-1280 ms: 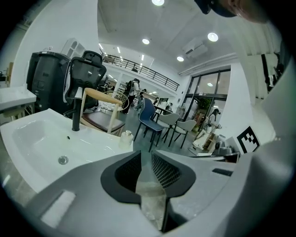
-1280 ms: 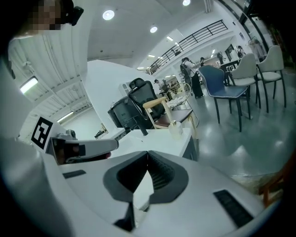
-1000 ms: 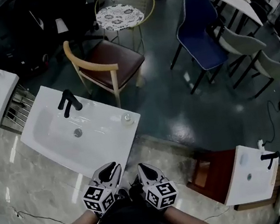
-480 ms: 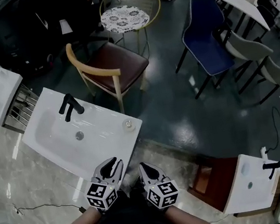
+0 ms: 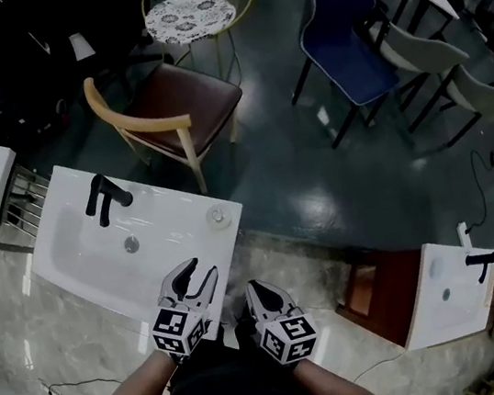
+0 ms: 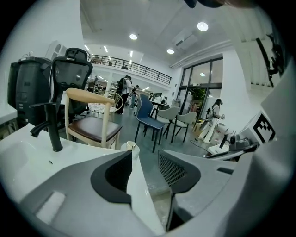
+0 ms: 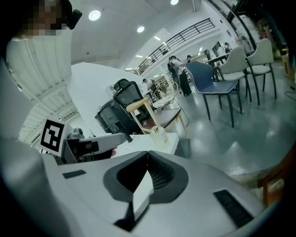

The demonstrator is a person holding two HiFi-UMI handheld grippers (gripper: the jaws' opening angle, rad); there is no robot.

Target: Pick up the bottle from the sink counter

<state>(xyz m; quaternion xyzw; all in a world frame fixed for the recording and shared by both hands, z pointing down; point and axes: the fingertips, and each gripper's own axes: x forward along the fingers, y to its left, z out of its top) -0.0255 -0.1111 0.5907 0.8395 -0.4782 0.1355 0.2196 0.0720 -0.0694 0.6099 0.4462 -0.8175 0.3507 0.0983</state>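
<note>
A small clear bottle [image 5: 218, 215] stands upright on the right corner of the white sink counter [image 5: 183, 207]. In the left gripper view the bottle [image 6: 131, 148] shows just past the jaws, and in the right gripper view the bottle [image 7: 159, 134] is farther off. My left gripper [image 5: 198, 272] hovers over the counter's near edge, short of the bottle, its jaws opening with nothing between them. My right gripper [image 5: 254, 290] is beside it, off the counter's edge, shut and empty.
A black faucet [image 5: 103, 196] rises at the basin's far left side. A wooden chair with a brown seat [image 5: 179, 110] stands right behind the counter. A blue chair [image 5: 347, 36] and a second small sink unit [image 5: 448, 295] are to the right.
The left gripper's jaws have parted from shut. Both grippers have come closer to the counter's near edge, and the bottle now lies nearer the left jaws.
</note>
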